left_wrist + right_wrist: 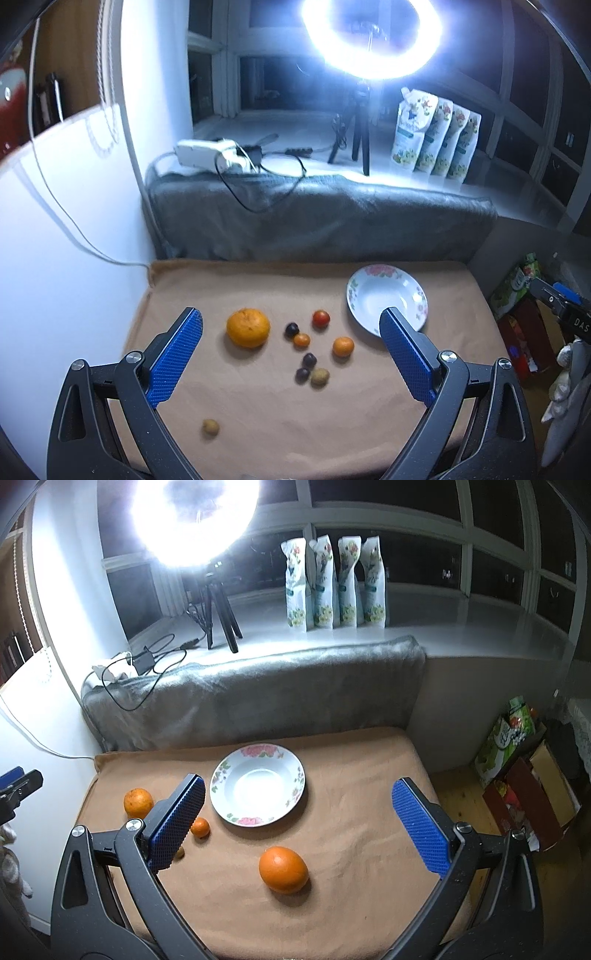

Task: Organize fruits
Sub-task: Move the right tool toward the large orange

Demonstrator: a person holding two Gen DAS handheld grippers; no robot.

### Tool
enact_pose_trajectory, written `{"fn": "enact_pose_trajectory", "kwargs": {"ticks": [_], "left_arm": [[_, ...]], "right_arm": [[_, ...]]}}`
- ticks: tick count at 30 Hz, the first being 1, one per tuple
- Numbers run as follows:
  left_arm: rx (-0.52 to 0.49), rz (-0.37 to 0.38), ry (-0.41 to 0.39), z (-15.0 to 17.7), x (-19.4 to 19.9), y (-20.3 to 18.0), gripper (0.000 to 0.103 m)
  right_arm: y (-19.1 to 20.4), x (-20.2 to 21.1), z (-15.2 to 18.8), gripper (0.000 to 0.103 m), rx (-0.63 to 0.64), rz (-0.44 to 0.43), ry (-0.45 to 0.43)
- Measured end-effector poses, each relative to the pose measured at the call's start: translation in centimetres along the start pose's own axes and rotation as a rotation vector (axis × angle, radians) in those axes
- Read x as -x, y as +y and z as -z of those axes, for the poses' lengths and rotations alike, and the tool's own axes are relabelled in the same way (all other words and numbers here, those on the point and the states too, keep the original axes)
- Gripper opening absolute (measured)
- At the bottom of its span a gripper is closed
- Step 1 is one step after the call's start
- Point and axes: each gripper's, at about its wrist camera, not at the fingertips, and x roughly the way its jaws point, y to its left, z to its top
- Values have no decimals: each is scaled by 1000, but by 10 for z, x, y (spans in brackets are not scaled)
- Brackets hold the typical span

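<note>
Fruit lies on a tan cloth (pixel 258 413). In the left wrist view I see a large mandarin (pixel 248 327), a red tomato (pixel 321 319), a small orange fruit (pixel 343 346), several dark grapes (pixel 309 360) and a lone pale grape (pixel 210 427). A white floral plate (pixel 369 295) sits empty at the far right. My left gripper (pixel 291 321) hovers open above the fruit. In the right wrist view a big orange (pixel 283 869) lies in front of the plate (pixel 288 768), and my right gripper (pixel 299 790) is open above it. The other mandarin (pixel 138 802) sits left.
A grey blanket (pixel 317 218) lines the back of the cloth. Behind it are a bright ring light on a tripod (pixel 360 136), cables, a power strip (pixel 207 153) and several pouches (pixel 334 587). Boxes and bags (pixel 524 794) stand on the floor at right.
</note>
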Motion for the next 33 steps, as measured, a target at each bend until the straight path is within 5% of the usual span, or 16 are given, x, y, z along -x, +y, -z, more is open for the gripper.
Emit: {"fn": "enact_pose_trajectory", "kwargs": {"ticks": [16,33], "left_arm": [[58,218,242,31,-70,-22,95],[82,512,530,81,-146,-86,79]], "right_arm": [[-46,-81,35,103,-113,-193,293],[-63,-163,72,102,-153,-394,574]]}}
